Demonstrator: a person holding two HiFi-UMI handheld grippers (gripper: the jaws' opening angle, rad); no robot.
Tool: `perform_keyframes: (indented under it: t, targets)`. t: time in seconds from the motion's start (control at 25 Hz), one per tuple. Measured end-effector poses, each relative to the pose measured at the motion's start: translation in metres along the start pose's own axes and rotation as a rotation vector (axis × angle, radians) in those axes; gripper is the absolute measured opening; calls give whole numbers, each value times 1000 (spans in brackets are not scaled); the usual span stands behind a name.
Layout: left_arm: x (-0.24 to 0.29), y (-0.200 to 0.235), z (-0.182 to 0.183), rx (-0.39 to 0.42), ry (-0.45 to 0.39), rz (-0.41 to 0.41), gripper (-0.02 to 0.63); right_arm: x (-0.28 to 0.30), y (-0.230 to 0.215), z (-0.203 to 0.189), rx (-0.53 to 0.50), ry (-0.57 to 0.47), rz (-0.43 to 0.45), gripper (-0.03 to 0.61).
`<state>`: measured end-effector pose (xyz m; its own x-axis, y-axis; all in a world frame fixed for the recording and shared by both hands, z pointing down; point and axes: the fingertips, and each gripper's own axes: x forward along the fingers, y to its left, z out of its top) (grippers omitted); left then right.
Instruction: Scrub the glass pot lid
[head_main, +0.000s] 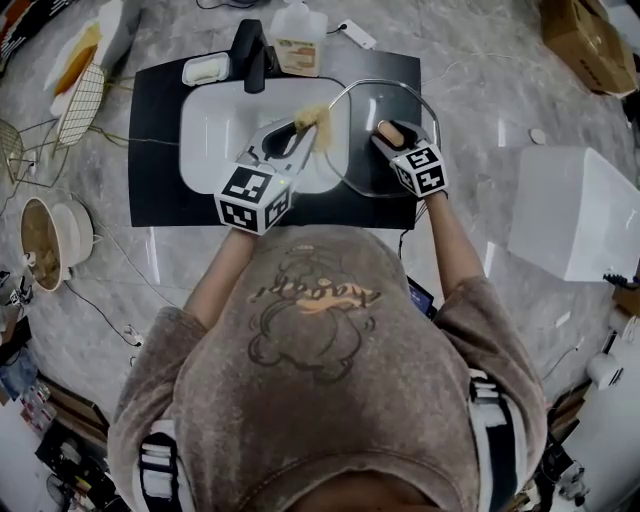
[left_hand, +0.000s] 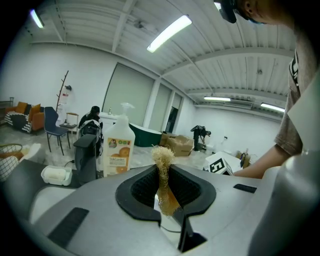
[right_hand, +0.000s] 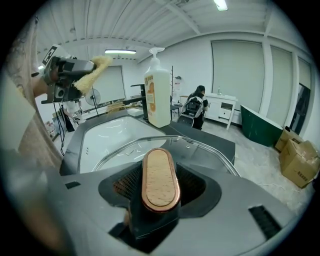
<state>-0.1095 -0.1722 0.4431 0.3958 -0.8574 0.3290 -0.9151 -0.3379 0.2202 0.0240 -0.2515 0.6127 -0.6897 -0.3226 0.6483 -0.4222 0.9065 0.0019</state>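
The left gripper (left_hand: 163, 187) has its fingers closed narrow on a straw-coloured scrubber (left_hand: 162, 167), whose frayed tuft sticks up past their tips. The right gripper (right_hand: 159, 200) has its fingers set wide on the wooden-topped handle (right_hand: 160, 182) of the glass pot lid (right_hand: 207, 150). The glass spreads out ahead of those fingers, partly over the white sink (right_hand: 112, 137), with a soap bottle (right_hand: 157, 95) beyond.

Near rim of glass lid (right_hand: 205, 145) behind my right gripper (right_hand: 160, 186); soap bottle (right_hand: 157, 97) label too small for me.
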Motion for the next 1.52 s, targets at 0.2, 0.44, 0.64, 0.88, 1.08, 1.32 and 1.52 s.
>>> perform_keyframes:
  t: [0.2, 0.44, 0.64, 0.88, 1.08, 1.32, 1.52]
  targets:
    - [2, 1, -2, -14, -3, 1, 67, 1, 2, 0, -26, -4, -2, 178]
    - [0, 6, 4, -17, -24, 13, 67, -3, 3, -2, -8, 1, 21, 175]
    - [-1, 12, 6, -25, -31, 4, 67, -24, 4, 7, 51, -42, -3, 175]
    - [13, 8, 14, -20, -49, -49, 67, -73, -3, 18, 162, -121, -106, 175]
    - [25, -1, 22, -9, -64, -92, 67, -122, -5, 26, 278, -229, -171, 175]
    - [40, -16, 42, 28, -92, -159, 67, -179, -3, 31, 457, -419, -208, 175]
    - [46, -29, 48, 9, -96, -211, 67, -208, 0, 37, 586, -578, -202, 175]
